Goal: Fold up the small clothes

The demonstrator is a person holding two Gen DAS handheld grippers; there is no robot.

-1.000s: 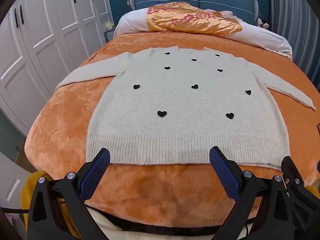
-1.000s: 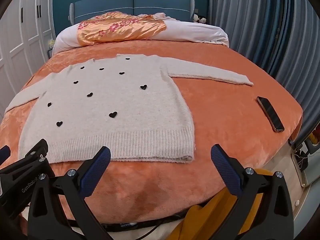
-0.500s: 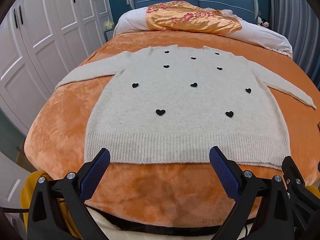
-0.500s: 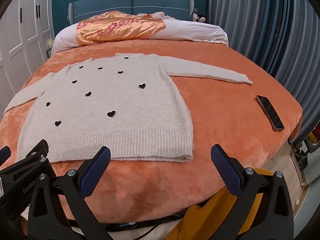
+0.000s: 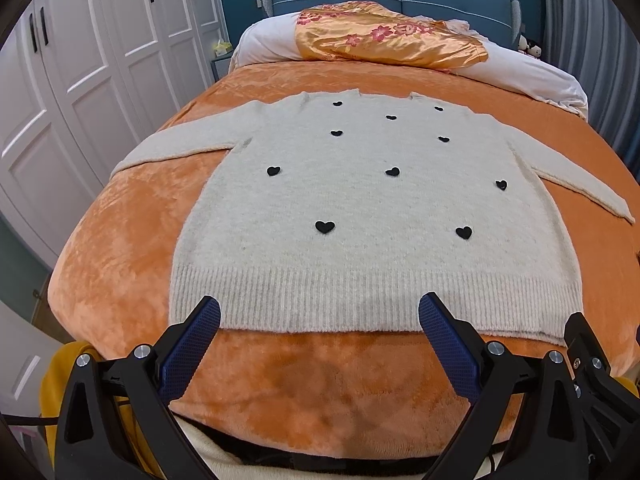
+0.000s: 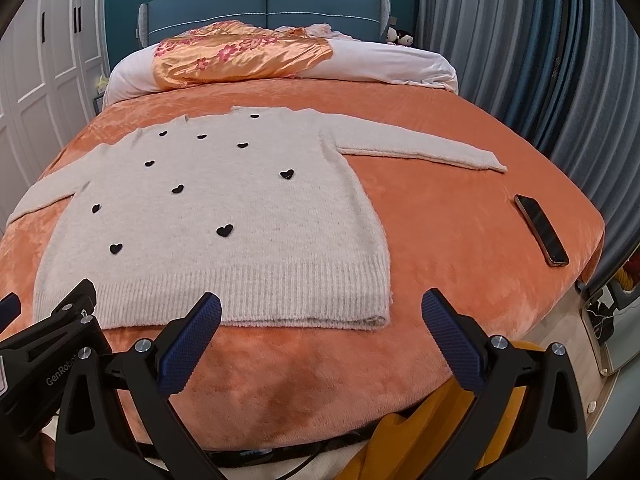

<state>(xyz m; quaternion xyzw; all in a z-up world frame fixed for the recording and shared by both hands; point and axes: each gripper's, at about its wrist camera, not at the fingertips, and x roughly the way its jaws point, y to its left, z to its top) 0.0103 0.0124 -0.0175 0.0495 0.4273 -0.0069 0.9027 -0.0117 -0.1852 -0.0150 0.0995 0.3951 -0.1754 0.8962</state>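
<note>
Home bedroom. Double bed [image 5: 132, 240] with orange plush blanket, blue padded headboard [image 6: 264, 4] against a teal wall, white pillows [image 6: 384, 64] with an orange floral satin cover [image 6: 240, 56] at the head. White panelled wardrobe doors [image 5: 100, 48] with dark handles on one side, grey-blue pleated curtains [image 6: 520, 48] on the other. Small plush dolls [image 6: 400, 36] by the headboard, phone [image 6: 541, 229] lying on the blanket.
</note>
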